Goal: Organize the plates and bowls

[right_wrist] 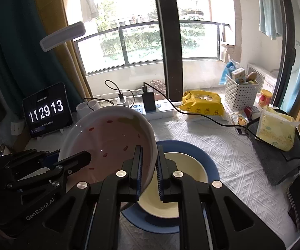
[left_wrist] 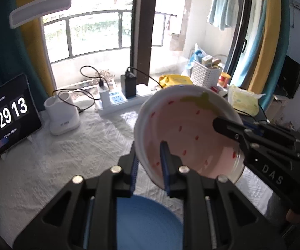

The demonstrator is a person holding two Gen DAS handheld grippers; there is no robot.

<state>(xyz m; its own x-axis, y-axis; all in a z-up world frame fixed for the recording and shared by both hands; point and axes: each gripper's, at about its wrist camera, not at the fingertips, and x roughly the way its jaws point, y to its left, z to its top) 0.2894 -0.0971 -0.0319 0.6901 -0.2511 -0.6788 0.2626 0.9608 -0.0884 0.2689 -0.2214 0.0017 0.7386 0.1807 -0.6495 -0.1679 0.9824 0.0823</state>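
Observation:
A white bowl with a pink strawberry-pattern inside [left_wrist: 191, 129] is held tilted in the air by both grippers. My left gripper [left_wrist: 150, 166] is shut on its near-left rim. My right gripper [right_wrist: 149, 166] is shut on its right rim; the bowl shows in the right wrist view [right_wrist: 108, 141]. Each gripper shows in the other's view, the right one [left_wrist: 254, 143] and the left one [right_wrist: 52, 166]. Below the bowl a cream bowl [right_wrist: 177, 187] sits on a blue plate [right_wrist: 204, 160]. The blue plate also shows in the left wrist view [left_wrist: 145, 223].
A white textured cloth [right_wrist: 212, 145] covers the table. At the back stand a tablet clock [right_wrist: 46, 110], a white holder [left_wrist: 62, 114], a power strip with chargers [right_wrist: 150, 106], a yellow wipes pack [right_wrist: 202, 104] and a white basket [right_wrist: 241, 91]. A tissue pack on grey cloth [right_wrist: 274, 129] lies right.

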